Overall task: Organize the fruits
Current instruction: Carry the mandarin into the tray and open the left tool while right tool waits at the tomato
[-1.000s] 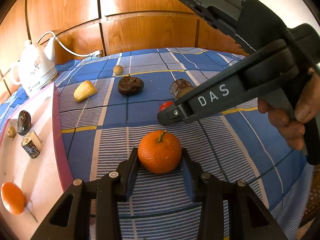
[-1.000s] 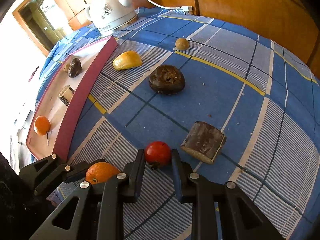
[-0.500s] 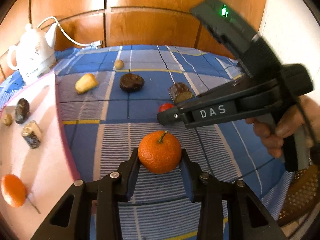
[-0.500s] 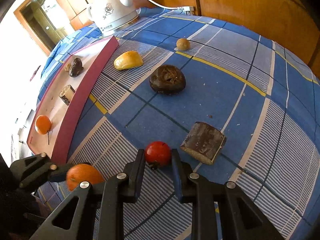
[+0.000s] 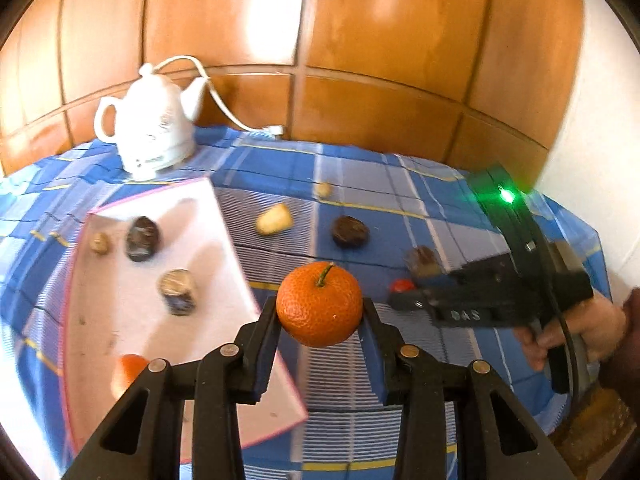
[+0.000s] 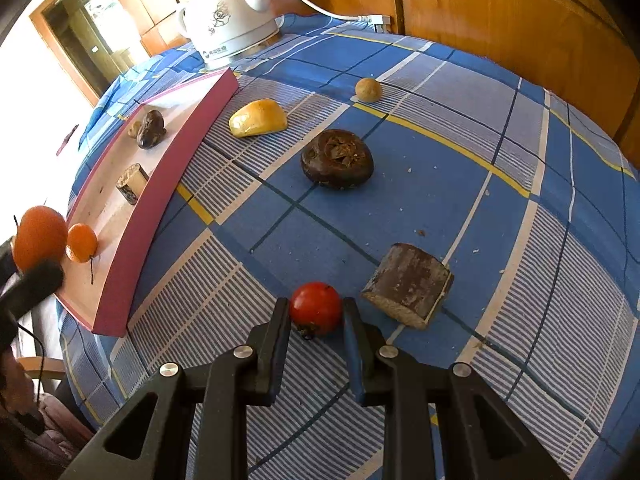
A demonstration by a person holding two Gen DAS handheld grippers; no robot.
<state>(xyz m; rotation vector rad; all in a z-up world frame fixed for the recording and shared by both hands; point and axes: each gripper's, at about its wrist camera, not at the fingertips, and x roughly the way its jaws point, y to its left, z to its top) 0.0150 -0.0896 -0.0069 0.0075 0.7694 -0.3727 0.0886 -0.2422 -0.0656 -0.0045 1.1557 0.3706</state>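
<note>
The left gripper grasped an orange above the tray; the right gripper clenched a tomato.

A blue checked tablecloth carries a white kettle, pink tray and scattered fruits.

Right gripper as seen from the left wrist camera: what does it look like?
The right gripper is a matte black pistol-shaped handheld tool with pale "DAS" lettering on its side, a green indicator light on top and a thin black cable along the grip. A dark sleeve shows at the wrist.
</note>
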